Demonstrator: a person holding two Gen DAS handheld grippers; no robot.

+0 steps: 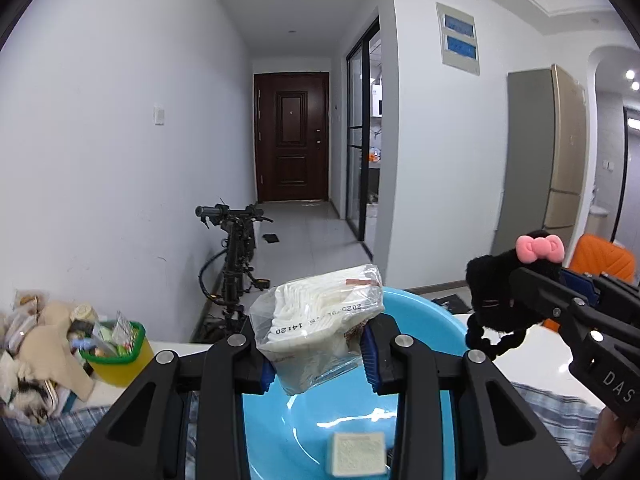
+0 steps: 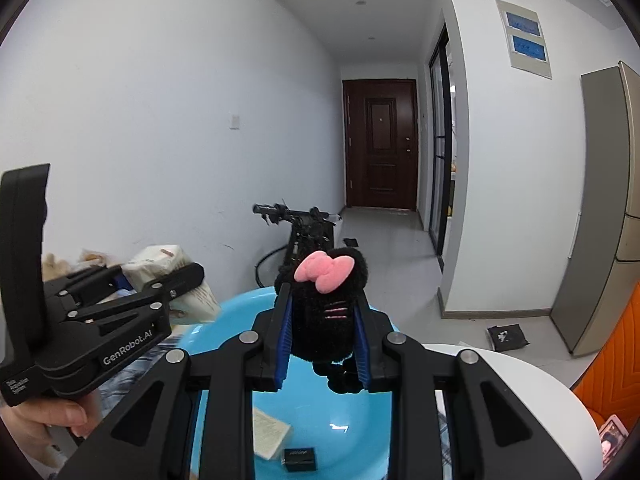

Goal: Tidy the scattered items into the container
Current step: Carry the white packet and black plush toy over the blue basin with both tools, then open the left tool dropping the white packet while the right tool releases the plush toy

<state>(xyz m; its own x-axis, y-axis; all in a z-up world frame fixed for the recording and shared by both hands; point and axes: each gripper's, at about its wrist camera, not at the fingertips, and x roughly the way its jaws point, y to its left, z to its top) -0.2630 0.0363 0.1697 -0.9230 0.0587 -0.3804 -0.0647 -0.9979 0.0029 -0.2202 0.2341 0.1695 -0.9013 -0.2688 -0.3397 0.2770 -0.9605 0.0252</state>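
My left gripper (image 1: 318, 364) is shut on a clear plastic bag of white pads (image 1: 320, 328), held above the blue basin (image 1: 424, 320). My right gripper (image 2: 322, 354) is shut on a black fuzzy toy with a pink bow (image 2: 324, 312), also over the blue basin (image 2: 352, 420). In the left wrist view the right gripper (image 1: 516, 280) comes in from the right with the toy (image 1: 500, 292). A pale square sponge (image 1: 356, 454) lies in the basin; the right wrist view shows it (image 2: 270, 432) beside a small black box (image 2: 299, 458). The left gripper (image 2: 188, 280) carries the bag (image 2: 164, 264) at left.
A yellow-green bin (image 1: 116, 354) full of packets and a heap of clutter (image 1: 36, 344) stand at the left on the table. Checked cloth (image 1: 52, 440) lies under the basin. A white round table top (image 2: 520, 392) is at right, an orange chair (image 1: 604, 262) behind, a bicycle (image 1: 236, 264) by the wall.
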